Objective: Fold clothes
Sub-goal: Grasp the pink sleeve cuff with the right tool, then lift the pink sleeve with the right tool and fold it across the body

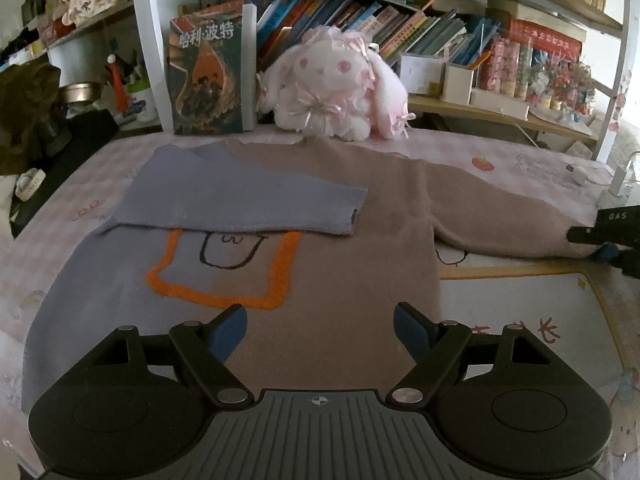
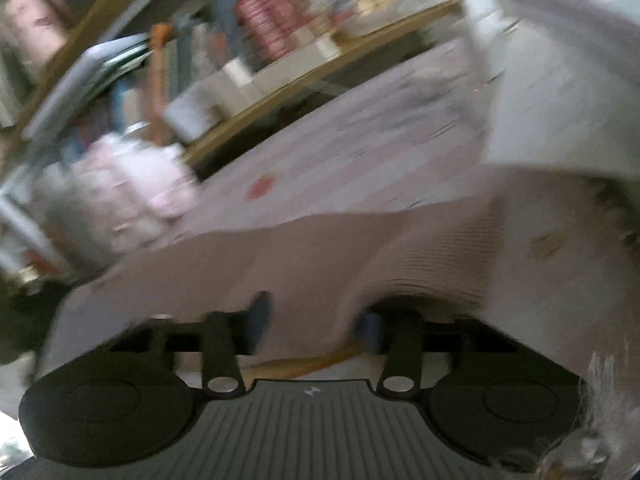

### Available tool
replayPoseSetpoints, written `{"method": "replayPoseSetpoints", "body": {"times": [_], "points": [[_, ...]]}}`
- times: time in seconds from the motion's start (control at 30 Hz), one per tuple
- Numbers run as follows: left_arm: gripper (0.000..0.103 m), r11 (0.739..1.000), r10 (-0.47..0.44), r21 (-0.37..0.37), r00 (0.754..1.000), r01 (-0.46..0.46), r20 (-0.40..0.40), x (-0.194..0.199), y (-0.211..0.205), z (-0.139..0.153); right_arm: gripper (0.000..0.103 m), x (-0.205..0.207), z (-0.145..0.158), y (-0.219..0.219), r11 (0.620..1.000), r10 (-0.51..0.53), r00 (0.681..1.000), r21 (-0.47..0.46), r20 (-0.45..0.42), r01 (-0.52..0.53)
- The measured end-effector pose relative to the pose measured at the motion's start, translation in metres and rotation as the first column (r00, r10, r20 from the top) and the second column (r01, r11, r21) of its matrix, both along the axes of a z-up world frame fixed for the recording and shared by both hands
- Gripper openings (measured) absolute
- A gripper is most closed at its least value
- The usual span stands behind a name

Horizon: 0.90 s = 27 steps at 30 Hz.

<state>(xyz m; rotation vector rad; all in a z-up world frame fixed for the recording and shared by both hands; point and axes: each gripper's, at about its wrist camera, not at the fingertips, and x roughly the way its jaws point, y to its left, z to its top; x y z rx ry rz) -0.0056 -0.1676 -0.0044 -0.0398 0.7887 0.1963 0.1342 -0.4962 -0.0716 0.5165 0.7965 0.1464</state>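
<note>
I see the sweater point(image 1: 304, 216) spread flat across the centre of the left wrist frame, on a pink checked tabletop point(image 1: 520, 168). Its grey sleeve point(image 1: 248, 196) lies folded across the chest, above an orange outline design point(image 1: 224, 276). My left gripper point(image 1: 320, 334) hovers over the hem at lower centre, fingers wide, holding nothing. The tan sleeve point(image 1: 500, 216) stretches to the right edge, where my right gripper point(image 2: 316, 324) meets its cuff. That view is blurred; the fingers appear narrowed around tan fabric. A plush rabbit point(image 1: 332, 88) sits behind, upper centre.
</note>
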Motion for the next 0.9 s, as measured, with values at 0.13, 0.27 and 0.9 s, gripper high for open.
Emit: {"method": "replayPoseSetpoints", "body": {"times": [0.13, 0.27, 0.9], "points": [[0.083, 0.999, 0.033, -0.011, 0.999, -0.033, 0.003, -0.003, 0.01, -0.001, 0.015, 0.004, 0.002, -0.009, 0.999, -0.029, 0.999, -0.022, -0.018, 0.029], [0.083, 0.997, 0.069, -0.02, 0.998, -0.069, 0.006, -0.004, 0.019, -0.003, 0.006, 0.006, 0.004, -0.01, 1.0, -0.029, 0.999, -0.011, -0.025, 0.029], [0.083, 0.999, -0.033, -0.016, 0.995, 0.034, 0.09, -0.018, 0.055, -0.002, 0.005, 0.024, 0.11, 0.089, 0.982, 0.159, 0.972, 0.078, 0.174, -0.175]]}}
